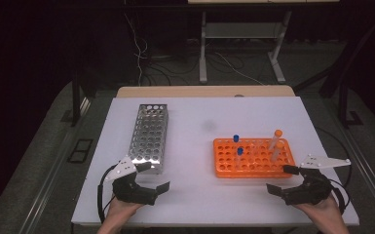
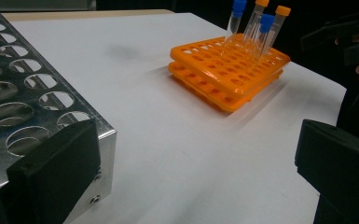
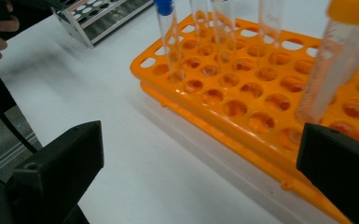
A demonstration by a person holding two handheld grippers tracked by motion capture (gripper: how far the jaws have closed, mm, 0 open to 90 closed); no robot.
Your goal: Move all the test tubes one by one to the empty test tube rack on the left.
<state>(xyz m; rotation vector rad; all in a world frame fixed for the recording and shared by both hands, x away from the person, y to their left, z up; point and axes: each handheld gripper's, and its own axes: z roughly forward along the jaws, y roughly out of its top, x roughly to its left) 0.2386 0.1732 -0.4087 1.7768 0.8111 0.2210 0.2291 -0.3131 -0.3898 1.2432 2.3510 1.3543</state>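
Left gripper (image 1: 153, 176) jaws apart, beside metal rack (image 1: 150, 136); right gripper (image 1: 283, 179) jaws apart, near orange rack (image 1: 224, 168) holding capped tubes (image 1: 275, 140)

So there's an orange tube rack (image 1: 251, 158) sitting flat on the right side, holding four clear tubes, two blue-capped (image 1: 235, 138) and two orange-capped (image 1: 277, 133), all leaning a bit. Over on the left is a long metal rack (image 1: 150, 136), its holes empty.
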